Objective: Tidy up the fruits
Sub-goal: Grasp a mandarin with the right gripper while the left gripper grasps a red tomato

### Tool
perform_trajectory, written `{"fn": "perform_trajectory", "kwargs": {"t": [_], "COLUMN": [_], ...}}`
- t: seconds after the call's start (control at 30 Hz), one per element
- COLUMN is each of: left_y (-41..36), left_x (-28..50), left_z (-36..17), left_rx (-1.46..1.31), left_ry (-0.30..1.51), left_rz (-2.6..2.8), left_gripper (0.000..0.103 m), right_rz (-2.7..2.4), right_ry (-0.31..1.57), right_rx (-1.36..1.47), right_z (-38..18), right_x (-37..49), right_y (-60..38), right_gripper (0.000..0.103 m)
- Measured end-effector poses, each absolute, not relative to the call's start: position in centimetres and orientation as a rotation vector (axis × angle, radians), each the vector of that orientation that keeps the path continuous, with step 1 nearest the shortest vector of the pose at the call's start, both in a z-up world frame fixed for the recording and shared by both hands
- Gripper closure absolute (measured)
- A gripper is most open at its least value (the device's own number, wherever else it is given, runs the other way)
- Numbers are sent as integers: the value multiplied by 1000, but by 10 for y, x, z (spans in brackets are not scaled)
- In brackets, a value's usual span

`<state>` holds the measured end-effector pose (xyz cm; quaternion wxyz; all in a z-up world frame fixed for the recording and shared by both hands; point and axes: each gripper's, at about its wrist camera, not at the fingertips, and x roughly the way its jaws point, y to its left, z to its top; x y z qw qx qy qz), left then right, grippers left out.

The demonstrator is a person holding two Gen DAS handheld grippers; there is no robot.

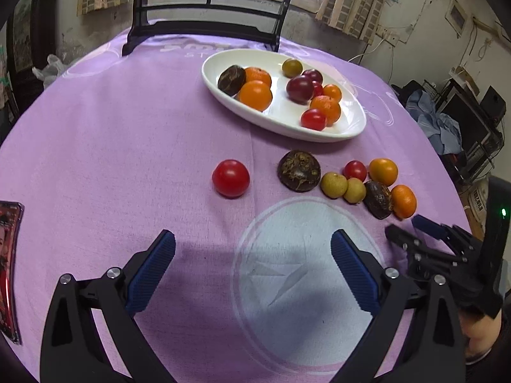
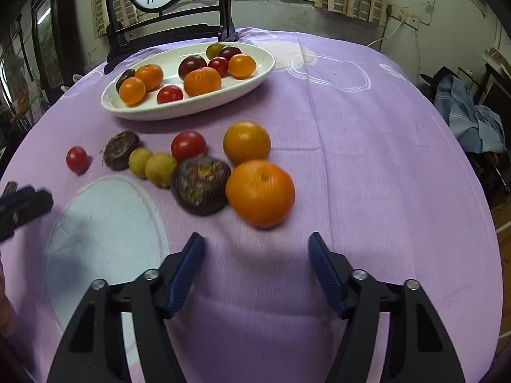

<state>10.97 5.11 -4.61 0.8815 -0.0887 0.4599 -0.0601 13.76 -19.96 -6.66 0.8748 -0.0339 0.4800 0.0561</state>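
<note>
A white oval plate [image 1: 287, 127] [image 2: 179, 113] holds several oranges, tomatoes and dark fruits. On the purple cloth lie a lone red tomato [image 1: 230, 178] [image 2: 77, 159], a dark brown fruit [image 1: 299, 170] [image 2: 120, 150], two yellow-green fruits [image 1: 333, 185] [image 2: 140, 162], another tomato [image 1: 355, 170] [image 2: 188, 146], an orange [image 1: 383, 171] [image 2: 246, 142], a second dark fruit [image 1: 378, 199] [image 2: 200, 185] and a mandarin [image 1: 404, 201] [image 2: 260, 193]. My left gripper [image 1: 253, 239] [image 2: 25, 204] is open and empty, short of the lone tomato. My right gripper [image 2: 256, 241] [image 1: 415, 233] is open just short of the mandarin, not touching it.
A black framed screen stand [image 1: 204, 28] [image 2: 166, 32] rises behind the plate. A red packet [image 1: 8, 271] lies at the table's left edge. Beyond the right edge sit blue cloth and shelves [image 2: 472, 118]. A pale circle print [image 1: 306, 274] marks the cloth under the left gripper.
</note>
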Motion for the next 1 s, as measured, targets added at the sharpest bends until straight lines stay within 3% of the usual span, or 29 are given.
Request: {"fn": "perform_trajectory", "kwargs": {"t": [0.1,0.2,0.7,0.73,0.77,0.83,0.9,1.0], "left_y": [55,55,43,42,43,43,42,43], "left_x": [112,114,116,118,120,122,123,127], "left_z": [-50,-53,-56,-60,-64,-65,-61,-60], "left_rx": [-209,-222,-94,-87,-92,-93,-64,-38], "left_ry": [975,994,933,943,961,959,939,927], "left_rz": [-116,-125,-78,-68,-69,-61,-30,11], "left_gripper": [7,7,8,10,20,23,33,34], "right_rz": [112,120,271,278,282,290,290,294], "right_ry": [1011,985,913,905,893,878,867,858], "right_rx": [-54,-43,-7,-5,1,9,16,9], "right_z": [-66,-66,-42,-39,-35,-29,-26,-23], "right_x": [152,158,129,127,124,121,118,115], "right_y": [-200,-200,-192,-193,-194,-195,-197,-196], "right_gripper": [41,58,59,59,59,59,59,59]}}
